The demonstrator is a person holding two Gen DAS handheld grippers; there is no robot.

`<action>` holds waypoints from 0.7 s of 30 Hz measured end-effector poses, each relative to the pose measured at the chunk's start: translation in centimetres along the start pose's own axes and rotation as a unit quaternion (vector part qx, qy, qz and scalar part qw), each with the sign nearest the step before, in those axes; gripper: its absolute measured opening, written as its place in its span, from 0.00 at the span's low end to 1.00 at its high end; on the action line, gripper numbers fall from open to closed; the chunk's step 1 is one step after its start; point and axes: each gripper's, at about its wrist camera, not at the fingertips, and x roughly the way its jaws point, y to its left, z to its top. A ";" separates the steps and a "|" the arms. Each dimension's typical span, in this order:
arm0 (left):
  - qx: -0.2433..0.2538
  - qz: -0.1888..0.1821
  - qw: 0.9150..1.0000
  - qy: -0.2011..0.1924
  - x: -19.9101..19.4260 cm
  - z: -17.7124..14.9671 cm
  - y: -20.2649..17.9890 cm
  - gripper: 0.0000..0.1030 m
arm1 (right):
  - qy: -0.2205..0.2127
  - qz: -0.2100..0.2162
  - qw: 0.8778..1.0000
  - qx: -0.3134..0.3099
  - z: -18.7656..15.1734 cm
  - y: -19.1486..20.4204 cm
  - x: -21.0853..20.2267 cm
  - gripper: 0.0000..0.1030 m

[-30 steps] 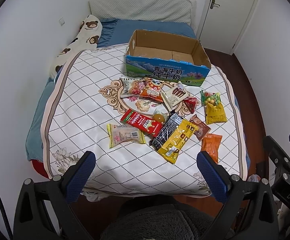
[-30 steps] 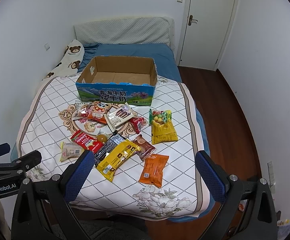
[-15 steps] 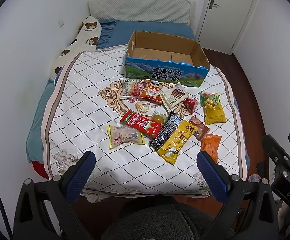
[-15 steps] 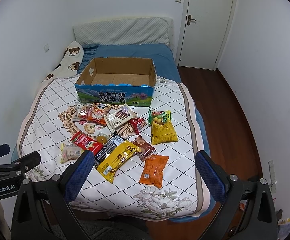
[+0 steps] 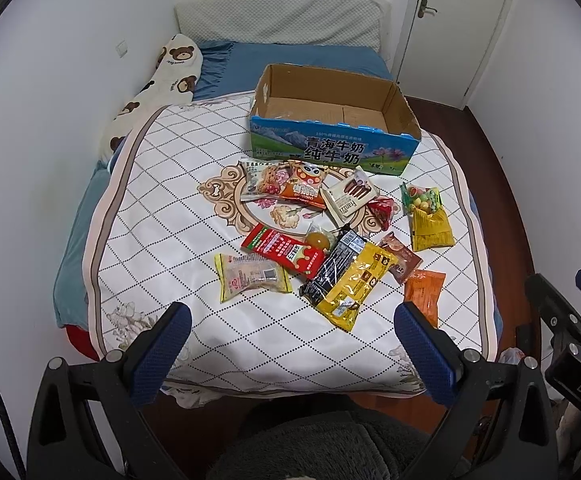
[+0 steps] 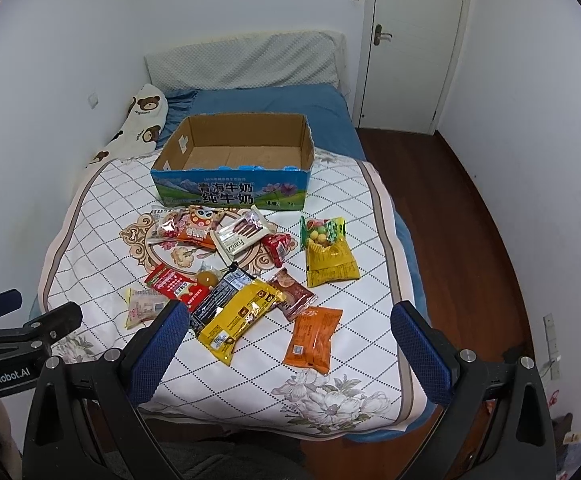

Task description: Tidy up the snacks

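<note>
Snacks [image 5: 330,236] before cardboard box [image 5: 332,148], seemingly unobstructed

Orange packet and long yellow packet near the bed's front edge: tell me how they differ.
The orange packet is shorter and lies alone on the quilt; the long yellow packet is longer and sits in the pile, overlapping a black packet. The orange packet lies closer to the bed's right edge, the long yellow packet more central. Both lie flat, sealed, outside the cardboard box, untouched by either gripper.
</note>
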 end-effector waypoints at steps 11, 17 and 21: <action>0.113 0.039 0.991 0.060 12.7 2.0 -2.7 1.00 | 0.123 0.001 0.989 0.084 -2.5 -5.2 13.0 1.00; 0.216 0.001 0.964 0.158 22.5 1.1 -7.8 1.00 | 0.188 0.019 0.973 0.133 -5.2 -7.8 21.1 0.99; 0.283 0.022 0.937 0.203 28.6 0.0 -11.3 1.00 | 0.214 0.019 0.967 0.138 -6.8 -8.7 24.4 0.99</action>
